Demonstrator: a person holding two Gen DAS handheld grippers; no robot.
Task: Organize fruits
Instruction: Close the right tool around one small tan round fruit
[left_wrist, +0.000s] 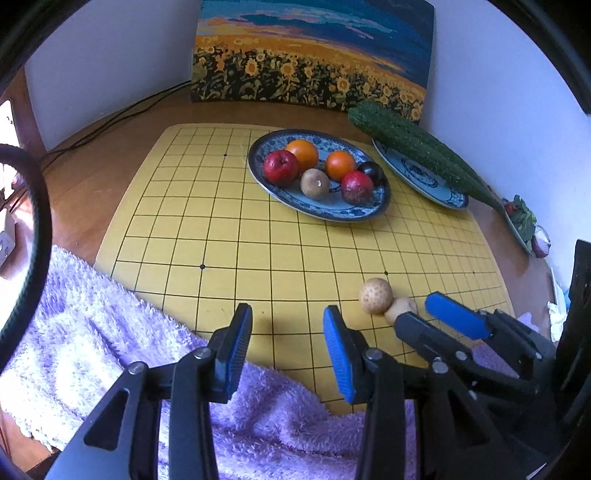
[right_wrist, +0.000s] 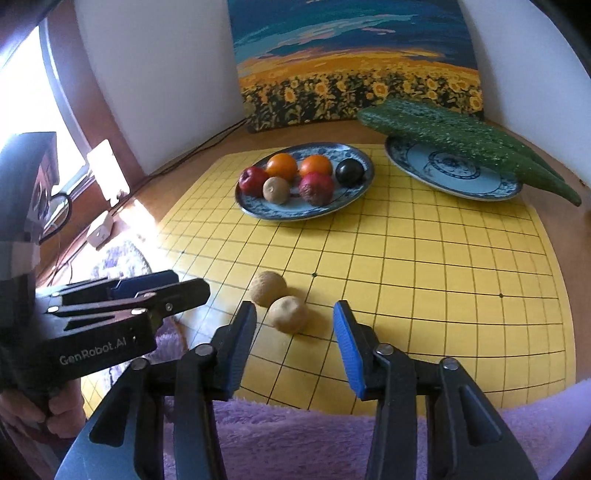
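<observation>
presumably to pick it, the right hand-held gripper (right_wrist: 295, 339) hangs open just before the nearer brown fruit (right_wrist: 288, 314); the left hand-held gripper (left_wrist: 288, 332) is open, empty.

You have two tan, speckled round fruits (right_wrist: 277, 302) touching on the yellow grid mat (right_wrist: 424, 266); six more fill the near blue plate (right_wrist: 354, 195).

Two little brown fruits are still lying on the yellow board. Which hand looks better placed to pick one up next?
The right. Its tongs stand open right behind the nearer brown fruit, which lies almost between the tips. The left tongs point at bare yellow board, with both fruits off to their side.
</observation>
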